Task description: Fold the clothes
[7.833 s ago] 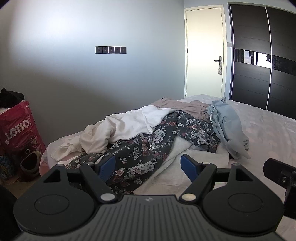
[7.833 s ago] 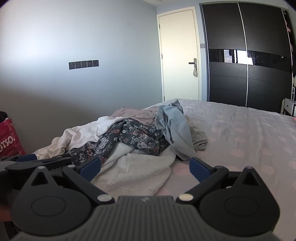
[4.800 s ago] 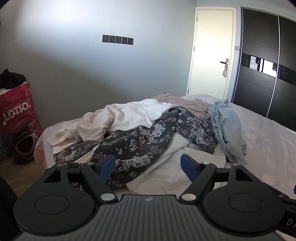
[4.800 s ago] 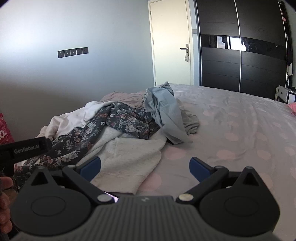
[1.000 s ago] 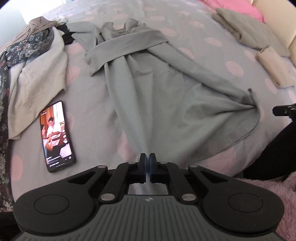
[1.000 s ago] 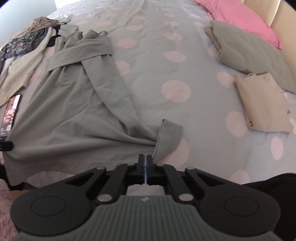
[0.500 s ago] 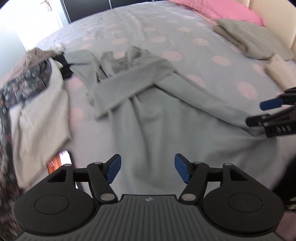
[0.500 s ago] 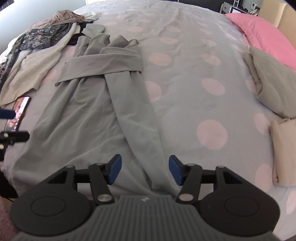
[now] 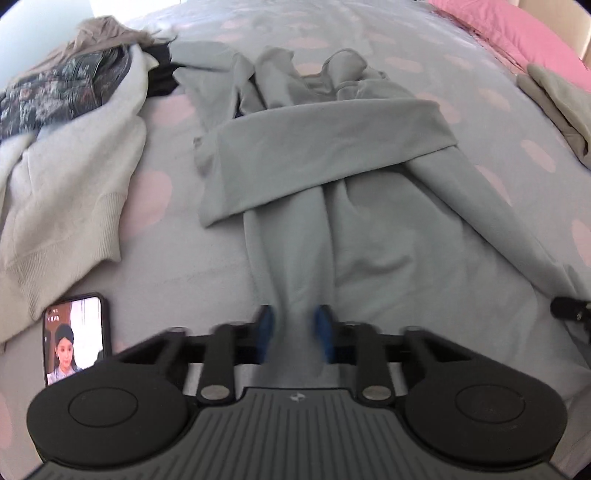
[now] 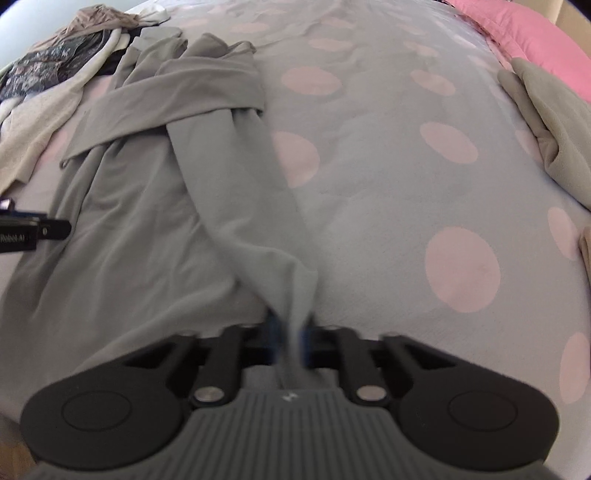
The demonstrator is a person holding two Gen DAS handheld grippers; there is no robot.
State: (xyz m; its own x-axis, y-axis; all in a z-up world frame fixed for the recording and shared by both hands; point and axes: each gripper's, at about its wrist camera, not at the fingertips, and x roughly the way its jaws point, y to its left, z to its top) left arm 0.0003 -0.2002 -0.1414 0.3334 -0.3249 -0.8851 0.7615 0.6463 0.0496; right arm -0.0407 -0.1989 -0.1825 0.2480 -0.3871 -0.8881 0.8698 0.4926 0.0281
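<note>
A long grey garment point(image 9: 369, 236) lies spread on the bed, sleeves folded across its upper part; it also shows in the right wrist view point(image 10: 147, 206). My left gripper point(image 9: 293, 332) has its blue pads point(image 9: 266, 325) closing around a ridge of the garment's lower left hem, with a narrow gap left. My right gripper point(image 10: 290, 334) is pinched on a bunched fold of the garment's lower right hem. Both frames are blurred at the pads.
A lit phone point(image 9: 74, 336) lies on the polka-dot bedsheet point(image 10: 406, 184) at my left. A cream sweater point(image 9: 66, 184) and floral clothes point(image 9: 55, 92) are piled at far left. Grey folded clothes point(image 10: 554, 129) and a pink pillow point(image 10: 524, 33) lie at right.
Half a second ago both grippers were wide open above the garment. Both have dropped to its near hem and closed in on cloth folds.
</note>
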